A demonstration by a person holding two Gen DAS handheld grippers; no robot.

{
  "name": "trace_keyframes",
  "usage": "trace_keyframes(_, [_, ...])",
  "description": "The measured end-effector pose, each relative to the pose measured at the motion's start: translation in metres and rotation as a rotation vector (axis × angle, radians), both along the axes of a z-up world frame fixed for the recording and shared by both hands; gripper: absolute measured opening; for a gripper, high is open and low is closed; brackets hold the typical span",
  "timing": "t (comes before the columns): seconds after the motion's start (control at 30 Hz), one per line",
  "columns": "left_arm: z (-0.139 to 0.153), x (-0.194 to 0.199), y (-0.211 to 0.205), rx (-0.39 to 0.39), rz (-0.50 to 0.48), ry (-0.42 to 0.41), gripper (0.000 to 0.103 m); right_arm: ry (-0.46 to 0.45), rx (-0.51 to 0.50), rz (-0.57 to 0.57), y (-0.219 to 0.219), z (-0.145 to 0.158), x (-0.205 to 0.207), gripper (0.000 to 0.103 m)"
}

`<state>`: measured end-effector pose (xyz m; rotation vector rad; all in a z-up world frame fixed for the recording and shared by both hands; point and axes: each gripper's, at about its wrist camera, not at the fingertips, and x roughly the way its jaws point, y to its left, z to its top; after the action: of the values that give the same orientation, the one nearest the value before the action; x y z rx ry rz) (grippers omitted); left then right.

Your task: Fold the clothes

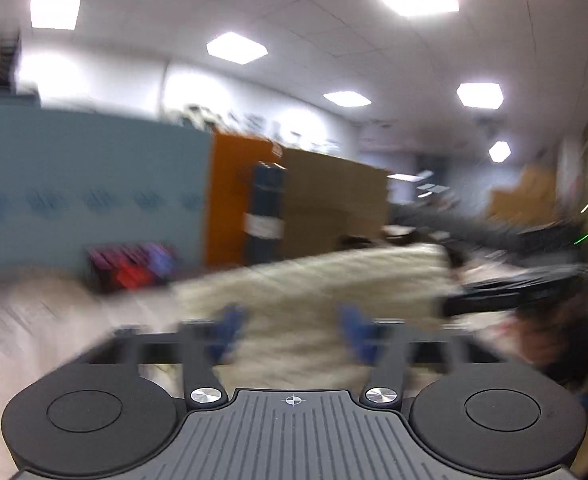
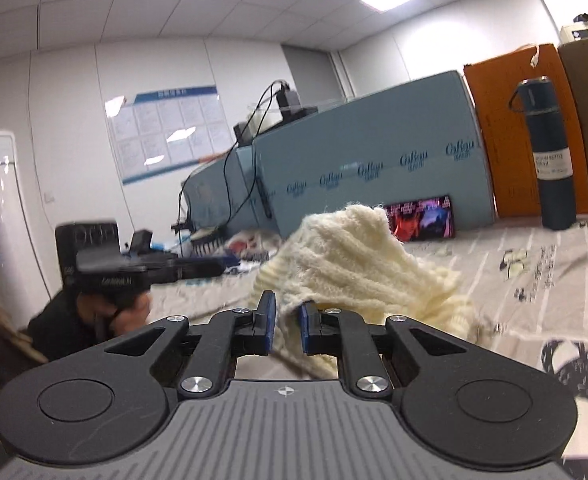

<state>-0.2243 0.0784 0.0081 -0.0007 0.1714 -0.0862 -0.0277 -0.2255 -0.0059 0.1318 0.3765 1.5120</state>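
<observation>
We pinch the soft, light, floppy cream sweater (image 2: 358, 264) by a bunched edge in our right gripper (image 2: 285, 322), jaws nearly together, above the printed bedsheet (image 2: 534, 280), while our left gripper (image 1: 289, 330) gapes empty.

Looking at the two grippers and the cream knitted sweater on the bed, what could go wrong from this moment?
1. The right gripper pinches only a thin edge of the cream sweater; the loose knit may slip out or stretch when lifted.
2. The left gripper is open and its view is blurred by motion, so it may grab the wrong place on the sweater.
3. A tall dark bottle stands upright on the patterned sheet; a swinging sweater might knock it over.
</observation>
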Motion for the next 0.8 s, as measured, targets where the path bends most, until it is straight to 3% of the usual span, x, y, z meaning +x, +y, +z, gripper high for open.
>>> trace_keyframes(0.07, [0.006,0.008,-0.005,0.123,-0.011,0.013,0.086,-0.005,-0.021,0.008,-0.004,-0.002,-0.005,0.012])
trace_keyframes(0.1, [0.008,0.012,-0.006,0.172,-0.018,0.020,0.094,-0.004,-0.027,0.011,-0.007,-0.004,-0.007,0.012])
trace_keyframes(0.2, [0.009,0.025,-0.001,0.212,-0.039,0.047,0.098,-0.003,-0.050,0.017,-0.016,-0.008,-0.011,0.012])
trace_keyframes(0.27, [0.009,0.030,0.004,0.155,-0.059,0.070,0.098,0.004,-0.065,-0.003,-0.021,-0.011,-0.010,0.012])
trace_keyframes(0.33, [0.007,0.024,0.004,0.101,-0.169,0.071,0.097,0.013,-0.072,-0.021,-0.027,-0.014,-0.010,0.012])
trace_keyframes(0.47, [0.002,0.004,-0.007,0.067,-0.296,0.102,0.073,0.025,-0.078,-0.045,-0.037,-0.014,-0.011,0.015])
trace_keyframes(0.53, [-0.002,-0.009,-0.010,0.039,-0.331,0.122,0.070,0.041,-0.074,-0.057,-0.042,-0.014,-0.009,0.016])
trace_keyframes(0.57, [-0.004,-0.015,-0.011,0.021,-0.343,0.132,0.070,0.056,-0.061,-0.061,-0.046,-0.013,-0.007,0.018])
trace_keyframes(0.63, [-0.011,-0.025,-0.016,-0.004,-0.361,0.163,0.070,0.087,-0.027,-0.078,-0.052,-0.011,-0.002,0.042])
trace_keyframes(0.73, [-0.020,-0.037,-0.024,-0.021,-0.400,0.224,0.072,0.147,0.036,-0.119,-0.061,-0.007,0.009,0.063])
trace_keyframes(0.8, [-0.018,-0.043,-0.024,-0.010,-0.417,0.214,0.078,0.193,0.053,-0.169,-0.064,-0.007,0.019,0.068])
